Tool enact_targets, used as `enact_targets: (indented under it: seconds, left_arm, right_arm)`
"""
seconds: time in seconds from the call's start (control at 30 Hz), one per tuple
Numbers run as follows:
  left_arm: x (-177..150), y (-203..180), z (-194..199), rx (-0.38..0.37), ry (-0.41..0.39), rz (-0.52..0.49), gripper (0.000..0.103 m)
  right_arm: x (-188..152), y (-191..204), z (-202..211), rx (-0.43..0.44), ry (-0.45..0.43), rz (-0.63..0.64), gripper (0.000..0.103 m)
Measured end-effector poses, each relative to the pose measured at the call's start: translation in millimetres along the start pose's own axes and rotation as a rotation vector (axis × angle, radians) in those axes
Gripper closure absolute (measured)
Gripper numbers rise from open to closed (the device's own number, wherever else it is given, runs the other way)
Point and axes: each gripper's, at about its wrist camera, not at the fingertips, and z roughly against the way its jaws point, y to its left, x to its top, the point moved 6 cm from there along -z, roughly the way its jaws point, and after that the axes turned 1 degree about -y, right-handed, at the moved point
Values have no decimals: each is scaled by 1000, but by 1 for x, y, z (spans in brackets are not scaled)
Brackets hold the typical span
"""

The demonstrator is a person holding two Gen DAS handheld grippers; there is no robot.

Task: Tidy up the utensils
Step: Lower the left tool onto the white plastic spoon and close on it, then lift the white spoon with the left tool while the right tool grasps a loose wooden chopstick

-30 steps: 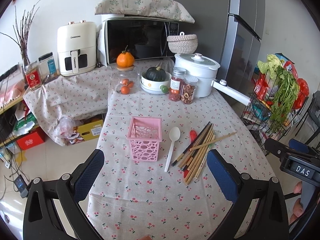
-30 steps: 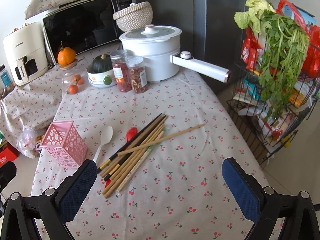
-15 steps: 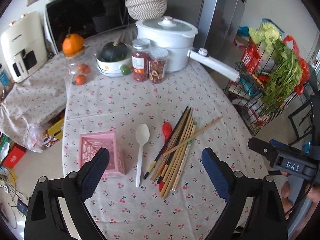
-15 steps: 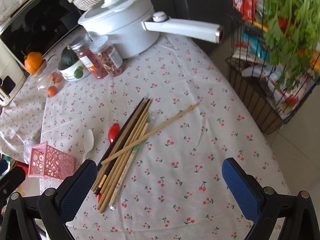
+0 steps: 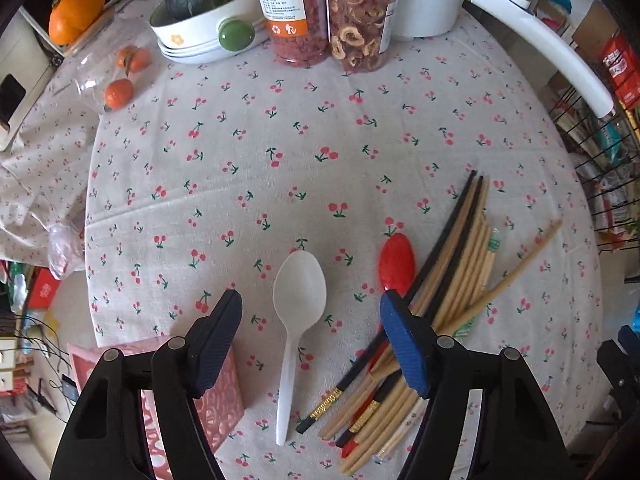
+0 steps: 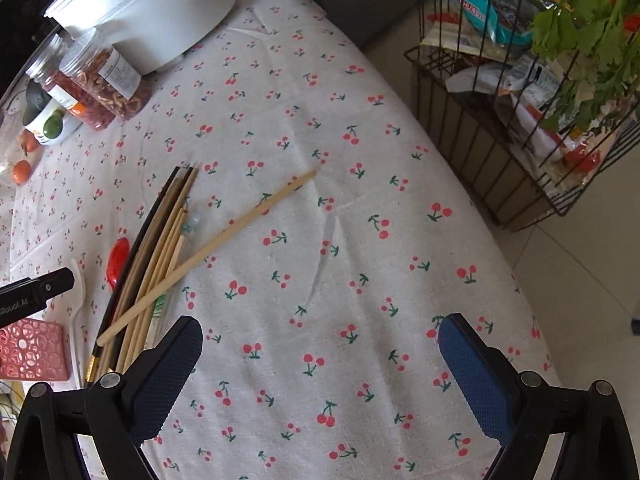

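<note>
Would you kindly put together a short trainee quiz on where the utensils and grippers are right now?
1. True or false: the white spoon lies between the left gripper fingers.
2. The lone chopstick lying crosswise rests on: A) the chopstick bundle, B) the pink basket, C) the white pot.
3. Fill in: the red spoon is partly covered by the ____.

Key: 1 true, with the pads not touching it. 2 A. 3 chopstick bundle.
</note>
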Motion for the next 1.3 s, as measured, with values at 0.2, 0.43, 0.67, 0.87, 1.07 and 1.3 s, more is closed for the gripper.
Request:
enact_targets:
  seconds: [0.2,0.43,0.67,0.87,1.07,1.3]
  left_arm:
    - [11,-2,-11,93,9,-43,33]
    - [10,-11,0,80,-2,-90,42]
    - [14,-17,-10,20,57,-91,63]
    - [16,-10,-28,45,125,-55,64]
    - [13,-17,-36,74,182,-78,64]
    - [8,-6,-44,94,197,-78,68]
  right_arm:
    - [-1,3,-5,-8,9,28,4]
    - [-3,5,-7,-29,6,46,4]
    - [-5,11,-7,-21,9,52,4]
    - [-4,11,-1,-28,-12,67,4]
    - [-4,17,0,-21,-16,86,4]
    - [-5,18,-3,-31,-14,101,4]
